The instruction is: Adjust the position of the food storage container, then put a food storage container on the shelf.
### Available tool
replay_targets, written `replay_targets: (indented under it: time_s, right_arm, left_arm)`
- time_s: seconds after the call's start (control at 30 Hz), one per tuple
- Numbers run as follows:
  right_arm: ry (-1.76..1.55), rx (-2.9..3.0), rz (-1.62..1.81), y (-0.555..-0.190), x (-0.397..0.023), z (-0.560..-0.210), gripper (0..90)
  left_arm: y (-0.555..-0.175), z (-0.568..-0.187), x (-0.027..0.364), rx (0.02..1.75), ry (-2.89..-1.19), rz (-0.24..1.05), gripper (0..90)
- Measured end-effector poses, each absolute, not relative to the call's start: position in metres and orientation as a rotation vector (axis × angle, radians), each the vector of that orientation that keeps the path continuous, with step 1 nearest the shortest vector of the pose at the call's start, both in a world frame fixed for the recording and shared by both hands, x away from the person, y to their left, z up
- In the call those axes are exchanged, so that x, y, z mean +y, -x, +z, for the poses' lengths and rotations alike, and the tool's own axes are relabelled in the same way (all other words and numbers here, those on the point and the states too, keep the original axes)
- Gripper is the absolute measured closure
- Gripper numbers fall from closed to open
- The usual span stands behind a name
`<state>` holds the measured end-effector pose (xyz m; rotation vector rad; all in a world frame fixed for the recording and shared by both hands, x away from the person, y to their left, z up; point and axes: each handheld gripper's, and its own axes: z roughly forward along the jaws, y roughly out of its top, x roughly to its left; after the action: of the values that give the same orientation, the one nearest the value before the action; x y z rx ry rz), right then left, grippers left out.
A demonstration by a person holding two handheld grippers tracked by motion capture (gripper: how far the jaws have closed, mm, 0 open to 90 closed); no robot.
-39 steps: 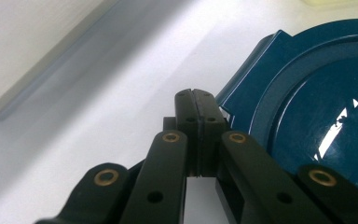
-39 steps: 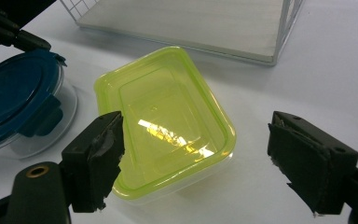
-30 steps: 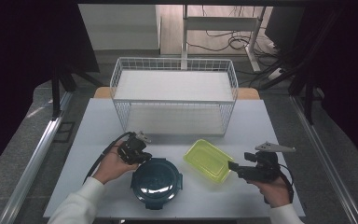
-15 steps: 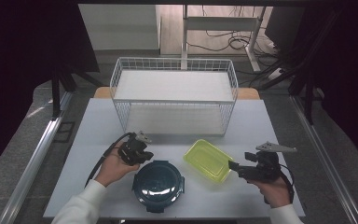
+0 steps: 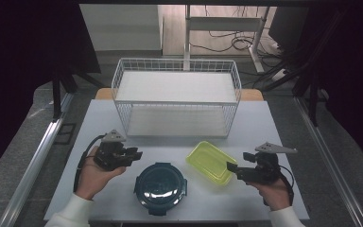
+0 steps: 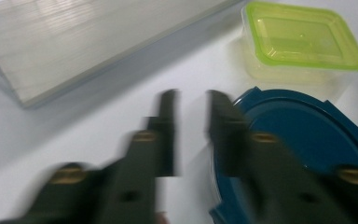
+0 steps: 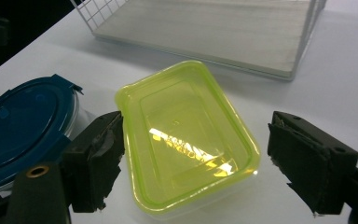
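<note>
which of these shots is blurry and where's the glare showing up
Left gripper view: the left gripper and its fingers are smeared by motion blur, the wire rack soft. Right gripper view: sharp, with white glare on the yellow-green container lid. High view: sharp, dark surroundings, a faint sheen on the round blue container.

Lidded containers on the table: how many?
2. The round blue-lidded container sits near the front edge, by the left gripper; the rectangular green-lidded container lies to its right, before the right gripper.
</note>
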<state>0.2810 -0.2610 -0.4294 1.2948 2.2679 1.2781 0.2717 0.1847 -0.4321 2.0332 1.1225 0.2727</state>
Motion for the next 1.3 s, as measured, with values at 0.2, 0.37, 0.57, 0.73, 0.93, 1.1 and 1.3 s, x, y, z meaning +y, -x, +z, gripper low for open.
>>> replay_targets:
  time_s: [0.2, 0.37, 0.57, 0.73, 0.93, 1.1, 1.3]
  right_arm:
    - [-1.27, 2.287, 1.302, -0.279, -0.257, -0.427, 18.3]
    - [-1.253, 2.291, 1.296, -0.276, -0.256, -0.427, 18.3]
    - [-1.242, 2.3, 1.307, -0.276, -0.252, -0.426, 17.8]
    - [-1.273, 2.322, 1.345, -0.274, -0.246, -0.426, 15.5]
    - [-1.336, 2.339, 1.357, -0.274, -0.242, -0.431, 15.0]
    - [-1.344, 2.348, 1.35, -0.273, -0.238, -0.432, 14.6]
    - [-1.327, 2.386, 1.335, -0.262, -0.23, -0.433, 13.8]
  left_arm:
    - [-0.26, -0.426, 0.198, 1.213, -1.925, 0.201, 27.8]
    - [-0.254, -0.427, 0.199, 1.282, -1.923, 0.225, 24.0]
    - [-0.249, -0.433, 0.202, 1.303, -1.905, 0.207, 22.1]
    - [-0.244, -0.432, 0.206, 1.3, -1.879, 0.213, 17.4]
    - [-0.241, -0.436, 0.206, 1.286, -1.871, 0.176, 15.2]
    - [-0.24, -0.445, 0.206, 1.301, -1.87, 0.138, 14.1]
    - [-0.239, -0.445, 0.207, 1.305, -1.839, 0.119, 12.0]
